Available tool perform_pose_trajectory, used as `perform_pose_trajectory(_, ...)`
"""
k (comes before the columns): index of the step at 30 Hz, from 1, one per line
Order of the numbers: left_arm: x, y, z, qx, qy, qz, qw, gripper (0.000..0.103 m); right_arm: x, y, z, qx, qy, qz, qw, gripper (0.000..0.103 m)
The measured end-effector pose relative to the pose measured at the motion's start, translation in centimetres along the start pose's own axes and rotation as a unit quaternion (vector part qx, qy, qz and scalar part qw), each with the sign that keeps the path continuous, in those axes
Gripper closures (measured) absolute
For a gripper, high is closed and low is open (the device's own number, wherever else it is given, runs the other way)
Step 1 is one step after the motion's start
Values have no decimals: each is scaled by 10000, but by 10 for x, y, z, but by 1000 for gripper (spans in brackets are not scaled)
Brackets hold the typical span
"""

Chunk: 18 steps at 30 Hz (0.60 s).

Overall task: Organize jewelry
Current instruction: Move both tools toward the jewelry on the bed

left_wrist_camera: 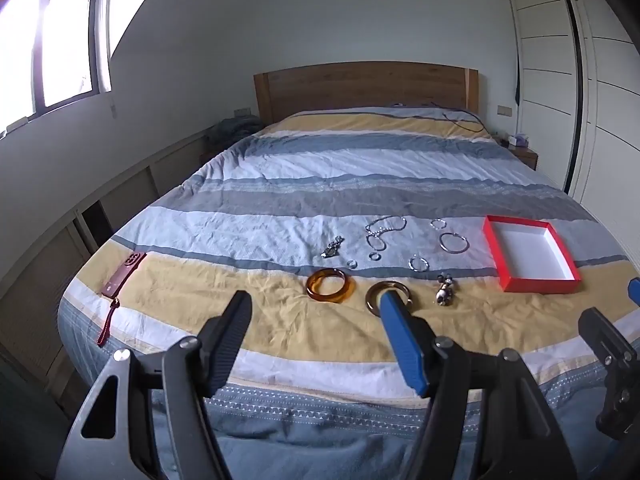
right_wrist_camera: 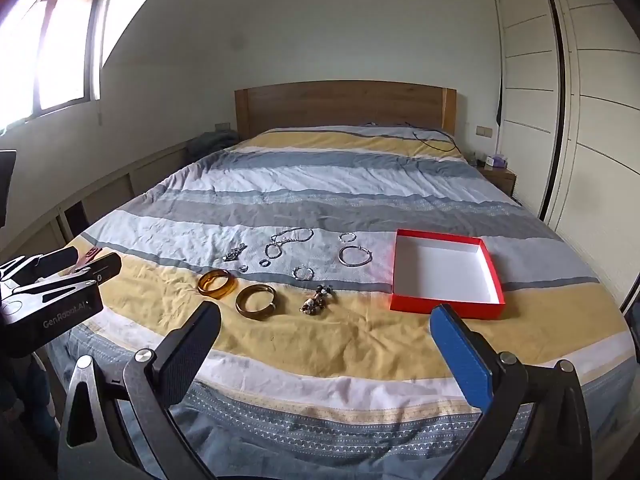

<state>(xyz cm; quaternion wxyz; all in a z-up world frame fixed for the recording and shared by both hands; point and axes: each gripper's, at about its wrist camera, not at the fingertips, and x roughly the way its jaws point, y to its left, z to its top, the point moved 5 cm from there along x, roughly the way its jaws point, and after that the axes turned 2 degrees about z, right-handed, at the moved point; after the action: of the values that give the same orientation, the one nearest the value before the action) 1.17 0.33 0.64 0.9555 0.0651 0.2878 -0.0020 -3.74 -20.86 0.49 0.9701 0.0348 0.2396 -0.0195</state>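
Note:
Jewelry lies spread on the striped bed cover. An amber bangle [left_wrist_camera: 331,285] [right_wrist_camera: 216,283], a brown-gold bangle [left_wrist_camera: 375,299] [right_wrist_camera: 256,301], a bead cluster [left_wrist_camera: 444,290] [right_wrist_camera: 317,300], several silver rings, hoops [left_wrist_camera: 454,243] [right_wrist_camera: 355,256] and a chain necklace [left_wrist_camera: 385,228] [right_wrist_camera: 289,240] are there. An empty red box [left_wrist_camera: 530,256] [right_wrist_camera: 446,272] with a white inside sits to their right. My left gripper [left_wrist_camera: 316,308] is open and empty, above the bed's near edge before the bangles. My right gripper [right_wrist_camera: 326,326] is open and empty, before the box.
A dark red phone [left_wrist_camera: 122,276] with a wrist strap lies at the bed's left edge. A wooden headboard [left_wrist_camera: 366,88] stands at the far end with a black cable [left_wrist_camera: 466,120] near it. Wardrobe doors [right_wrist_camera: 592,120] line the right side, low cabinets the left.

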Motion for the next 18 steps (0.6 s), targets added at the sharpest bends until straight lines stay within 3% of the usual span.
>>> perform_pose_trajectory(7,-2,2,3,12,26,7,10000,38,-11,-2,4,102,-35,74,9999,1)
perform_pose_trajectory(18,25,19,-9,-43,323,169,9993,38,23,-7,-12,144,359,386,9985,16)
